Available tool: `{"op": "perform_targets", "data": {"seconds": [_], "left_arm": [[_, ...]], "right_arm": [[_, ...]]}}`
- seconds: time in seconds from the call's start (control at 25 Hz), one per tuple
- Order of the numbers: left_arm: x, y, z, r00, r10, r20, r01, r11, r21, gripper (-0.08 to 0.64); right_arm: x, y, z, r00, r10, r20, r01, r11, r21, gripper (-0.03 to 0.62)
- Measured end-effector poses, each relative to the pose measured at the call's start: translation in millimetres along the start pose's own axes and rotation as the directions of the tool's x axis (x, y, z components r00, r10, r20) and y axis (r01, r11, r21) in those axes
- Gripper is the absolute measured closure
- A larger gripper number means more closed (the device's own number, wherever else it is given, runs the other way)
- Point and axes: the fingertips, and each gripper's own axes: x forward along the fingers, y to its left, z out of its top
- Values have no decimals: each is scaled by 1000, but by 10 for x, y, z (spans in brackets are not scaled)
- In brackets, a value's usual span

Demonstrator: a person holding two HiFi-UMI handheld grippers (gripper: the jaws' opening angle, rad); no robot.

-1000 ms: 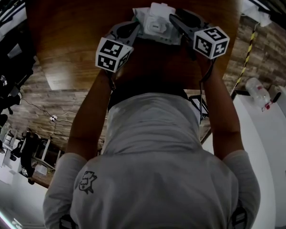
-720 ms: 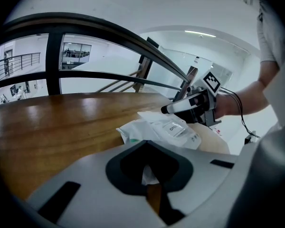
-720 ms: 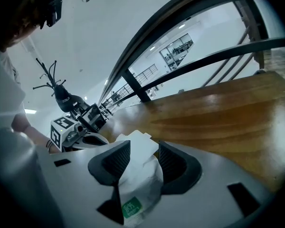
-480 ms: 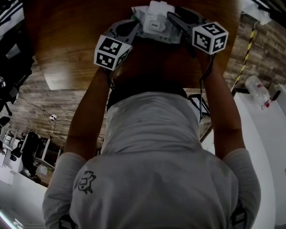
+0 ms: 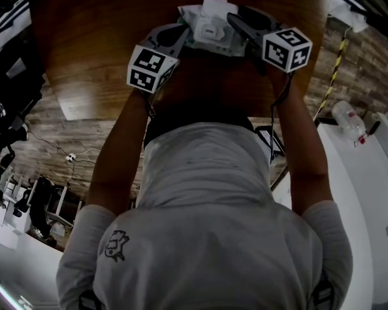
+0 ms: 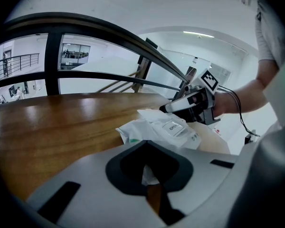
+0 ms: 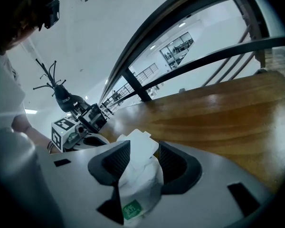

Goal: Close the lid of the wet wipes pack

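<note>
Wet wipes pack (image 5: 210,31) sits on the table (image 5: 97,50) between both tools and hasn't shifted in the last second. The lid (image 6: 173,127) (flap marked "OPEN") looks flat; latch unconfirmed. Left gripper (image 6: 148,177) is pinched on one corner of the pack. Right gripper (image 7: 141,160) is clamped round the opposite end, and its marker cube (image 5: 286,49) has nudged slightly outward. Reads as holding, not pressing. Tabletop is dark polished wood, with a curved railing (image 6: 109,75) behind, plank floor (image 5: 58,141) and a bright white hall.

The white wet wipes pack (image 5: 210,28) lies on the brown table (image 5: 97,37), with the left gripper (image 5: 176,37) and right gripper (image 5: 241,28) at its sides.
</note>
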Motion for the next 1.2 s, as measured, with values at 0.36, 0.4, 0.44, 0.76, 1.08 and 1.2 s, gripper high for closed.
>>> {"op": "perform_targets", "data": {"seconds": [0.36,0.4,0.44,0.76,1.08,1.2], "left_arm": [[3,2,-18,1000,17,-3,-17,1000,8,546],[7,0,-14,1000,16,-1,-16,1000,9,546],[13,-2,-9,1000,17,0,-17,1000,10,546],[17,27,-11,999,31,-12,-31,999,12,546],[52,43,7,999,32,-12,-31,999,8,546],[40,26,-10,999,37,-18,-37,999,16,546]], "right_arm": [[-118,124,89,999,3,38,-2,1000,-22,420],[-133,135,99,999,4,42,-3,1000,-26,420],[-148,148,110,999,4,47,-3,1000,-31,420],[-236,292,165,998,15,65,-11,998,-64,420],[-290,397,182,996,34,83,-28,997,-68,420],[-336,476,151,996,41,85,-35,996,-77,420]]}}
